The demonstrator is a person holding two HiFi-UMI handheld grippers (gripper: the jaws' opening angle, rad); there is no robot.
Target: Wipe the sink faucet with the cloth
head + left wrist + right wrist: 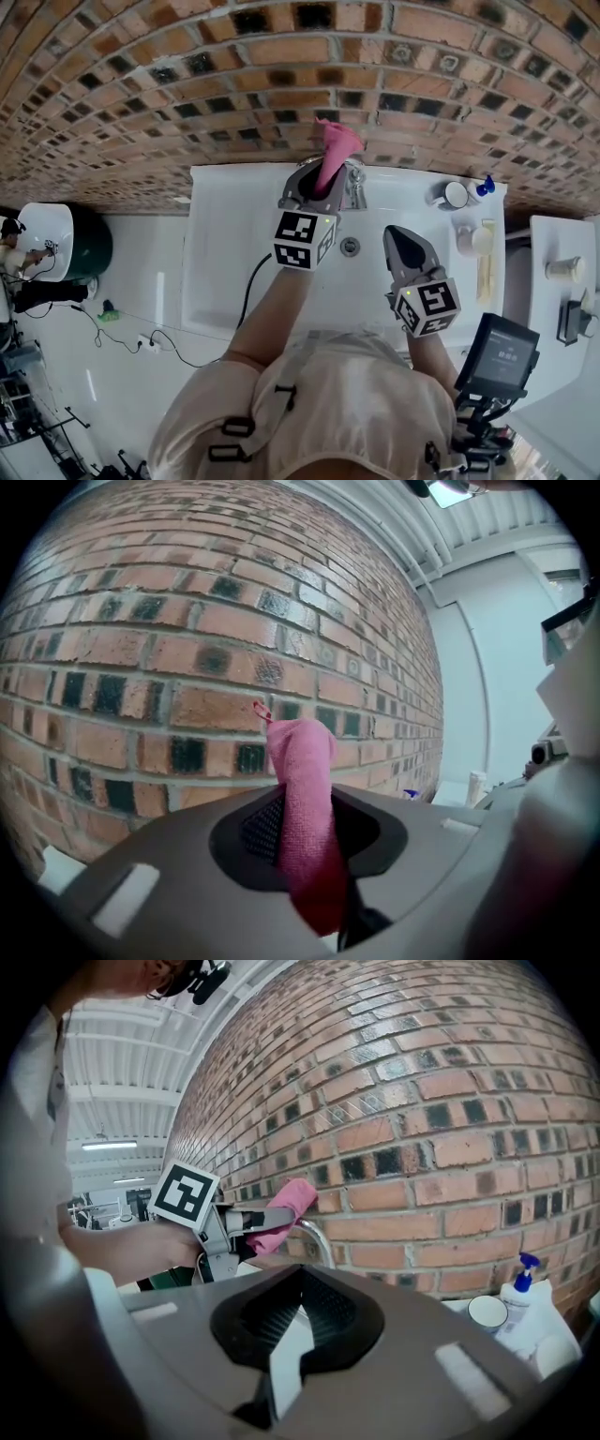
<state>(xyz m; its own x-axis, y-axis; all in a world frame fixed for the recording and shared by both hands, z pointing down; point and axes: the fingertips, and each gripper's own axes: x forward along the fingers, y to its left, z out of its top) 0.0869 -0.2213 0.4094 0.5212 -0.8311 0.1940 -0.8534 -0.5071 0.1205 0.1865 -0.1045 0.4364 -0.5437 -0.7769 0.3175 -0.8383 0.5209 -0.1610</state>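
Clamping the pink cloth [335,145] between its jaws, the left gripper [317,183] held it upright right by the chrome faucet [356,189] at the white sink's [225,253] back edge. The right gripper [401,246] hovered over the basin, jaws slightly apart, empty.

my left claw [322,180] is clamped on the pink cloth [336,145], which sticks up out of the jaws in front of the brick wall [141,94], just beside the faucet [355,186] at the back of the white sink [220,253]. my right claw [398,236] hangs nearer to me over the basin, to the right of the drain [350,247], apart from both cloth and faucet. a white cup [455,194] and a blue-topped spray bottle [483,187] stand at the sink's back right corner.
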